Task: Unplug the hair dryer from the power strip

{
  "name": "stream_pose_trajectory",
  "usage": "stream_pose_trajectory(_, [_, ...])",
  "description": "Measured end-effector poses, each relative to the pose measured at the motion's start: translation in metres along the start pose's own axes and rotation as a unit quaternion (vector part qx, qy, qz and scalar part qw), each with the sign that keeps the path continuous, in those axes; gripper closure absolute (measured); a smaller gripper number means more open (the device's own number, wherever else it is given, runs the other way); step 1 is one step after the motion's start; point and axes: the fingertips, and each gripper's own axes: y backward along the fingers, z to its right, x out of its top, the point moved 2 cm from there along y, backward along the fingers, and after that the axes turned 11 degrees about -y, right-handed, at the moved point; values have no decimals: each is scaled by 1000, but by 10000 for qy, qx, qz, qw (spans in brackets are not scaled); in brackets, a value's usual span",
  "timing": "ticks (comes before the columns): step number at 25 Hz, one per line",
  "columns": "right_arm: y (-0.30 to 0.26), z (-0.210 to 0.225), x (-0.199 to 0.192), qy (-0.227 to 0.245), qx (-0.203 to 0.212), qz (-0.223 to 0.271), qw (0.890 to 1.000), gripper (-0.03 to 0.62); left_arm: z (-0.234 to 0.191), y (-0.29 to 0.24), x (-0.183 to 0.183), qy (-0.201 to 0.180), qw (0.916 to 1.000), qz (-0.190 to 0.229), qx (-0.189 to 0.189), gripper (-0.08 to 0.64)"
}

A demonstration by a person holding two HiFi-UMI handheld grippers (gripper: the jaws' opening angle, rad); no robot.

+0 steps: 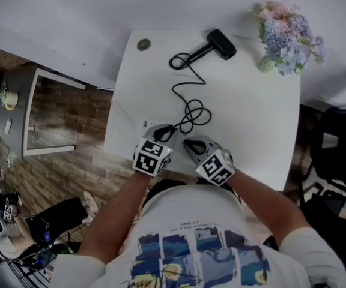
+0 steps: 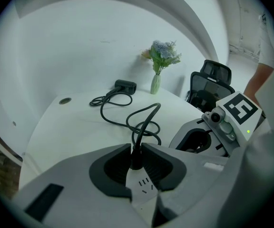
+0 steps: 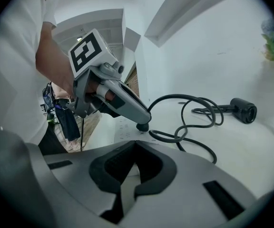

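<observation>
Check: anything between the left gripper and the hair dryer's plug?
Nothing visible. The left gripper has its jaws closed on the plug, seated in the power strip. Its cord loops away across the table, clear of the jaws.

One hair dryer (image 1: 221, 43), one power strip (image 2: 145, 186), one vase (image 1: 267, 63).
</observation>
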Motion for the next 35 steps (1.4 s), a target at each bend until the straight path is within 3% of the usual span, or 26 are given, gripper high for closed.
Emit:
stream_pose_trajectory(20, [0, 0, -1, -13, -121, 5, 9999, 597, 1, 8, 1, 9, 10000, 68, 59, 514])
stream_pose_trajectory(28, [0, 1, -1, -26, -144, 31, 9999, 597, -13, 27, 33, -107, 9985, 519, 129, 512])
stream_pose_trajectory(35, [-1, 0, -1, -23, -141, 25, 9999, 597, -17, 42, 45, 88, 9973, 723, 73, 512])
